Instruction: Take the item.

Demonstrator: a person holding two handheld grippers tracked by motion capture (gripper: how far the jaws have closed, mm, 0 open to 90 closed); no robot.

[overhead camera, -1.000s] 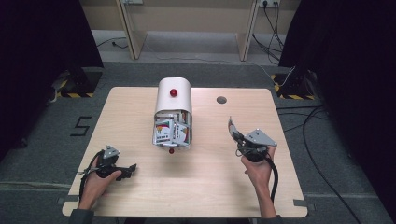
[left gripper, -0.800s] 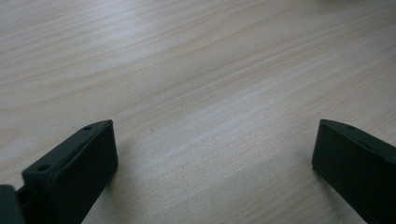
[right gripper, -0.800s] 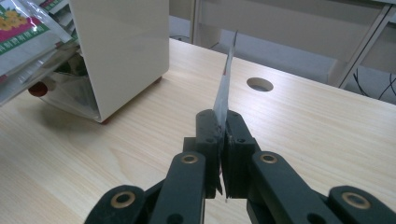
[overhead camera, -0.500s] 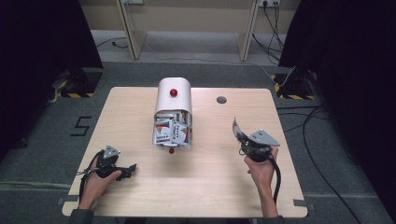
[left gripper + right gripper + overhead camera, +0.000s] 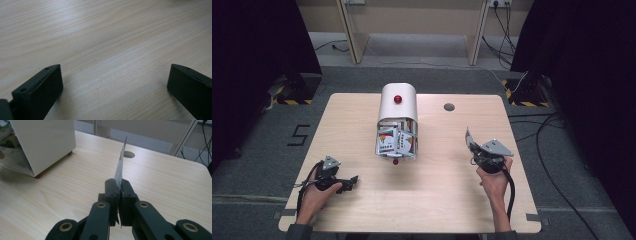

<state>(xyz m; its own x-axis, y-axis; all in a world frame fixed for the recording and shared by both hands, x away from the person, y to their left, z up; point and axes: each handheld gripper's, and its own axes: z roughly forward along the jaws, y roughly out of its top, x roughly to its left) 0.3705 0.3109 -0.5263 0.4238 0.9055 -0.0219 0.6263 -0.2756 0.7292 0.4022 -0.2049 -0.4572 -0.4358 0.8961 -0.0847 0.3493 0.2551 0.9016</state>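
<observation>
Card packet (image 5: 120, 163), thin and flat, stands clamped on edge between the closed jaws of the right gripper (image 5: 473, 148), held above the right side of the pale wooden table (image 5: 447, 200) and well apart from the white dispenser box (image 5: 397, 105) it appears to have come from. That box sits toward the far middle of the table, a red knob (image 5: 397, 99) on its rounded top, its near end open and showing more colourful packets (image 5: 396, 141) stacked inside; a small red piece (image 5: 395, 161) lies just at its near edge. In the right gripper view the packet rises straight up from the pinched black jaws, with the box's white side (image 5: 42, 142) at the left and a round cable hole (image 5: 129, 154) in the tabletop beyond. The left gripper (image 5: 347, 183) rests low at the near left of the table, its jaws standing wide apart over bare wood and holding nothing, as the left gripper view confirms. Judging from how things lie, the taking of one packet looks done, and what remains is to carry it to wherever it belongs and set it down; several packets remain in the box.
</observation>
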